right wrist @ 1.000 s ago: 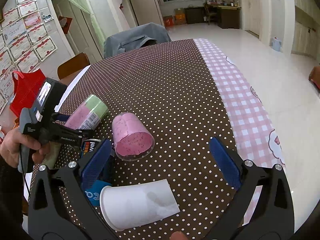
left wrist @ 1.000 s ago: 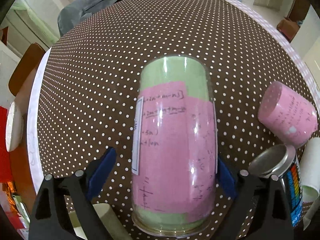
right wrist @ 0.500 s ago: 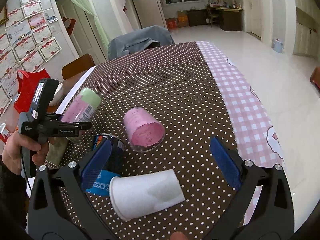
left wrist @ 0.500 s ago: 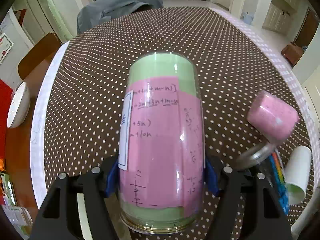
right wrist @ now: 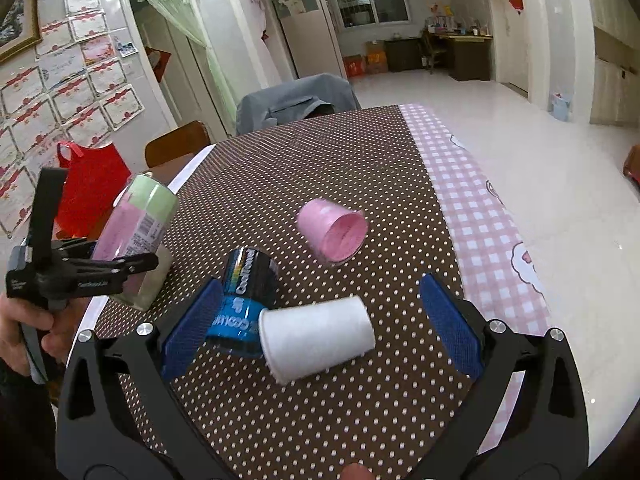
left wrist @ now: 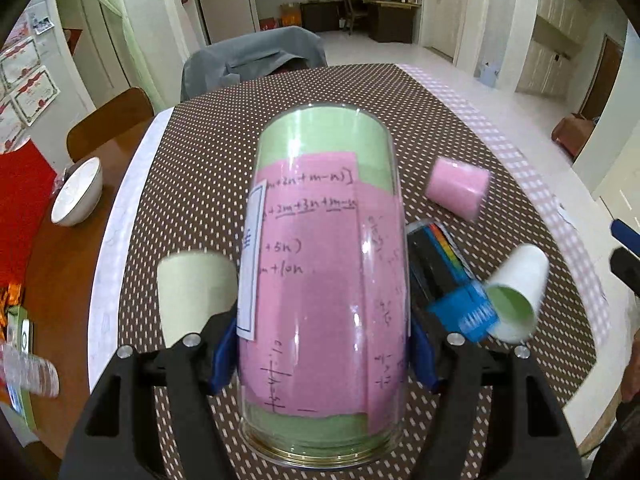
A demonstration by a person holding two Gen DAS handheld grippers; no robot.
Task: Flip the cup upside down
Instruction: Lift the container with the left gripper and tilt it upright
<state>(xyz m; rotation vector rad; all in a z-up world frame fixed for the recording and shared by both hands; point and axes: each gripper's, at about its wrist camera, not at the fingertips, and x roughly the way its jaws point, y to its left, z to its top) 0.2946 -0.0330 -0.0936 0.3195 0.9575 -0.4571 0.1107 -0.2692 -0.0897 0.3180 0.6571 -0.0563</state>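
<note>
Your left tool (left wrist: 322, 354) clamps the cup (left wrist: 324, 280) near its metal-rimmed end, long axis pointing up and away, tilted. Your right tool (right wrist: 320, 322) is spread apart over the bench (right wrist: 320, 168); the cup's far end is hard to read.

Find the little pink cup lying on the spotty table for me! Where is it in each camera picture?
Left wrist view: the pink cup lies right of centre, beyond the big clear cup held in the left gripper.
Right wrist view: the pink cup lies near the middle, its open mouth facing the camera.
Shared landmark: the white paper cup lying on its side, nearer the camera than the pink one in both views.
</note>
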